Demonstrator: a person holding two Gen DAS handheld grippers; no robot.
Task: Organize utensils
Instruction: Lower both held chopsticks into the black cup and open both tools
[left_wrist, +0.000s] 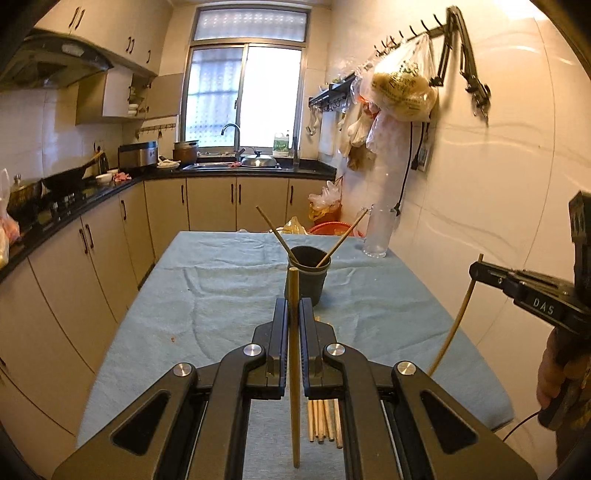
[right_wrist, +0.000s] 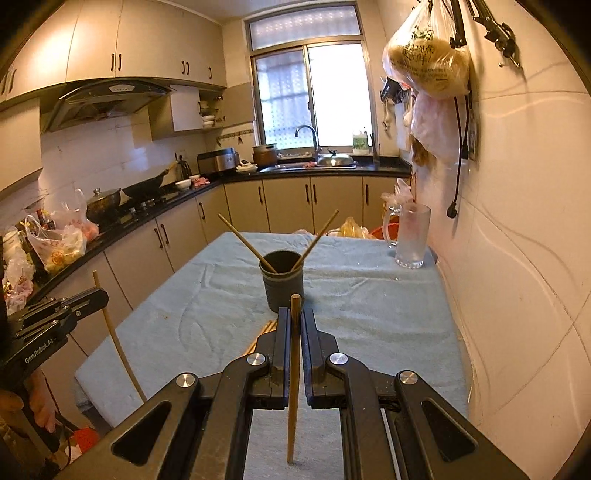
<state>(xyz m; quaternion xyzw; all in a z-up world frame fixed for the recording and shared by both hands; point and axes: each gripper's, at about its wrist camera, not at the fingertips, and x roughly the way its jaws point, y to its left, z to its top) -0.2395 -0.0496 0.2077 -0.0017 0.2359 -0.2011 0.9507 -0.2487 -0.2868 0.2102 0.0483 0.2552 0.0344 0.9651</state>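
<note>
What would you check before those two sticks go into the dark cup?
1. Left tool shut on its chopstick: ok.
2. Right tool shut on its chopstick: ok.
3. Cup upright on the blue cloth: ok.
4. Room in the cup beside the two leaning chopsticks: ok.
5. Chopsticks over the cup mouth: not ok, both short of it.
6. Loose chopsticks left on the cloth: not ok.
</note>
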